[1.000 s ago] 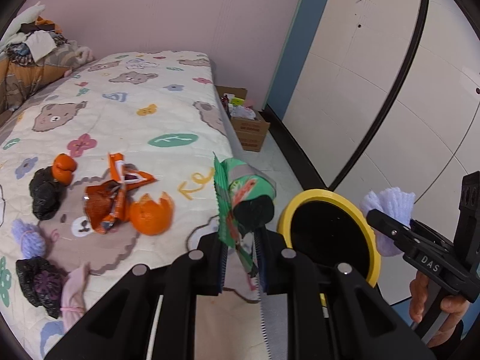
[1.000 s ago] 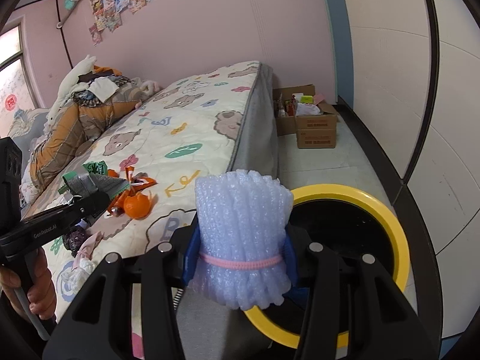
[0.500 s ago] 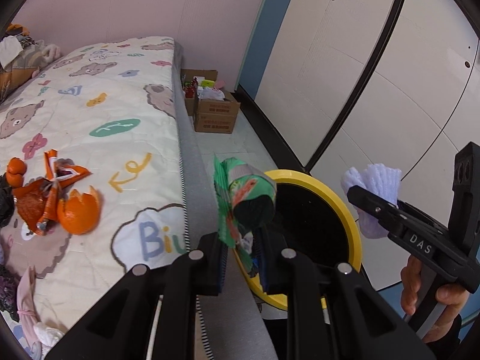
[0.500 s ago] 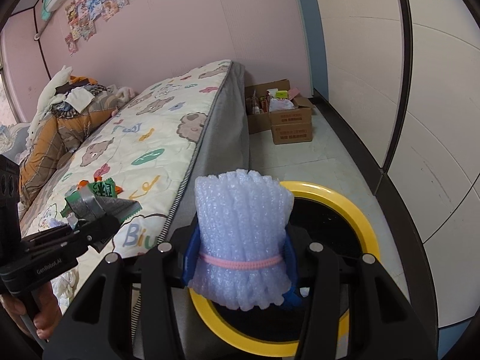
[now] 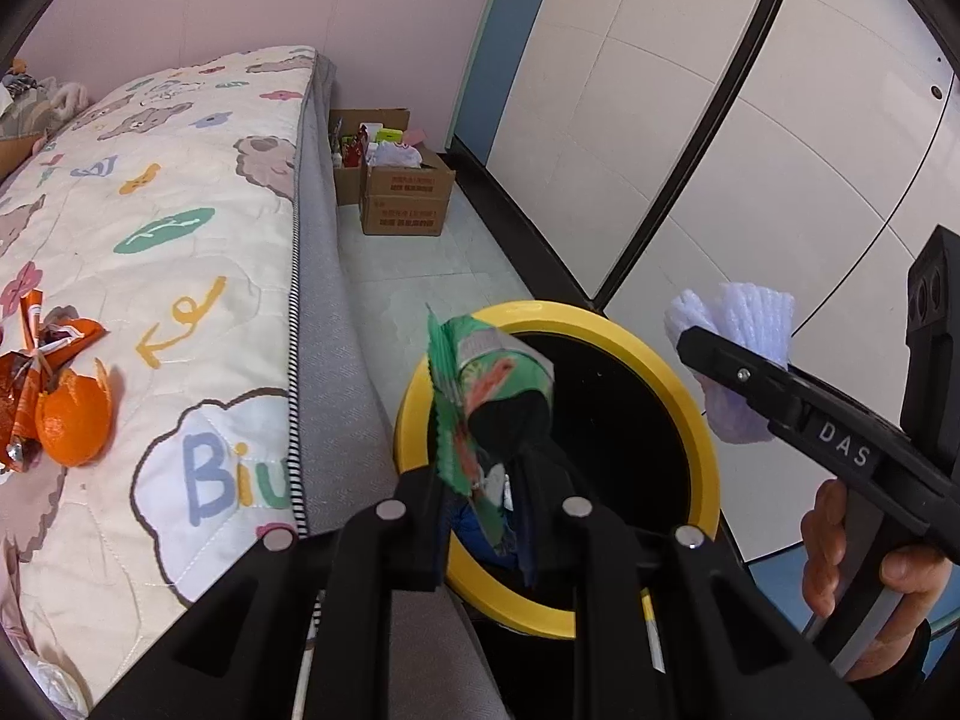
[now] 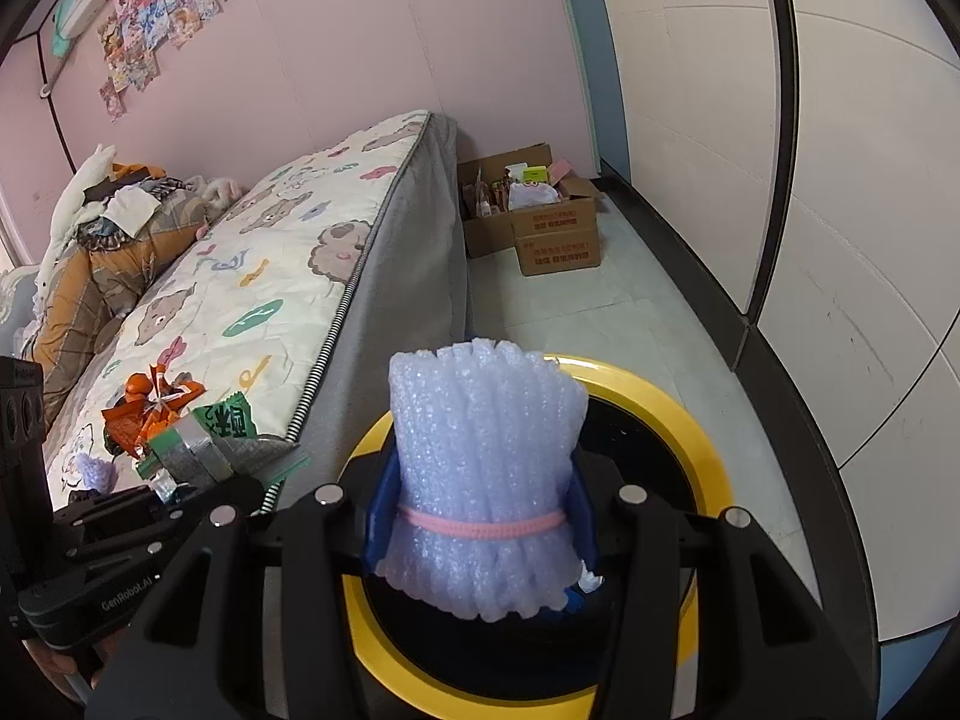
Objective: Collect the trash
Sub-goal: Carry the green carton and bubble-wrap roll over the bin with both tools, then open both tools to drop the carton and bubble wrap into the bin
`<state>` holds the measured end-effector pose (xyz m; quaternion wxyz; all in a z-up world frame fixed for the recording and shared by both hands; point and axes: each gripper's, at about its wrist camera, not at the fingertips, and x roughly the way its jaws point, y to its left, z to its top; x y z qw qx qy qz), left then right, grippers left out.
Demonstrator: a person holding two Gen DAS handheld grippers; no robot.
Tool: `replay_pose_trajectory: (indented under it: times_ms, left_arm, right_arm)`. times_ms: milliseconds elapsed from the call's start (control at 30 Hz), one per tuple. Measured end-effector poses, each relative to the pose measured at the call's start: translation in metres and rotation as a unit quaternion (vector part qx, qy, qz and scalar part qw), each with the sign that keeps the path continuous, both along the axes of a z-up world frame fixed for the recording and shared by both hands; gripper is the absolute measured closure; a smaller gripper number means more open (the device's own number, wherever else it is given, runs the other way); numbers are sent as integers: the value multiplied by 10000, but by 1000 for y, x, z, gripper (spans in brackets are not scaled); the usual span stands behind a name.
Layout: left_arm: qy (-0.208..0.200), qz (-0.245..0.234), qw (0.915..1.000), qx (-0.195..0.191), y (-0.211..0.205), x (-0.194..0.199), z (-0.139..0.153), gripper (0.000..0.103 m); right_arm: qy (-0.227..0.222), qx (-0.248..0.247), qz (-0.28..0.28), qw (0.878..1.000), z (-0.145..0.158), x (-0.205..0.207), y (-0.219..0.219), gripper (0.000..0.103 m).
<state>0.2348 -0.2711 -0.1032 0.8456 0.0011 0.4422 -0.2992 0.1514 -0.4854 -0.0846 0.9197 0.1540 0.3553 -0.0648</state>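
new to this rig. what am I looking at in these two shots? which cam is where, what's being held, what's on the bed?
No robot arm here: a person carries a black two-finger handheld gripper in each hand, and each has a fisheye camera looking forward along its fingers.

The left wrist view shows the left gripper shut on a crumpled green snack wrapper. The right gripper and the hand that carries it show at that picture's right edge.

The right wrist view shows the right gripper shut on a pale lilac foam-net bundle tied with a pink band.

Both point down over a round black bin with a yellow rim, standing on the floor beside the bed.

On the cartoon-print quilted bedcover lie orange peel and an orange foil wrapper. Two open cardboard boxes sit on the floor further back.
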Motion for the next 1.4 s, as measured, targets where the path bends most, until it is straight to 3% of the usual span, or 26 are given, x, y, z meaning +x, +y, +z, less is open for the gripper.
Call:
replay_pose_trajectory:
  times_ms: [467, 667, 733, 867, 933, 1133, 1400]
  left_arm:
    - [85, -168, 9998, 84, -21, -2, -12, 87]
    - [11, -258, 9997, 8, -24, -6, -8, 81]
    - [-20, -295, 9996, -33, -24, -9, -5, 74]
    - [-82, -329, 9994, -94, -22, -14, 0, 64]
    - [-128, -306, 9994, -80, -21, -16, 2, 53]
    - [-188, -175, 9995, -169, -13, -22, 8, 28]
    - [-313, 88, 9993, -168, 13, -23, 18, 17]
  right_arm:
    - [122, 149, -224, 9996, -16, 12, -18, 58]
    - [43, 148, -302, 9994, -9, 8, -21, 54]
    - [7, 159, -329, 9993, -7, 5, -23, 53]
    - [-70, 182, -419, 9989, -1, 2, -25, 42]
    - [-76, 162, -488, 9986, 2, 0, -26, 37]
    - [-120, 110, -589, 9981, 8, -8, -28, 36]
    - [-150, 145, -572, 9981, 13, -18, -27, 36]
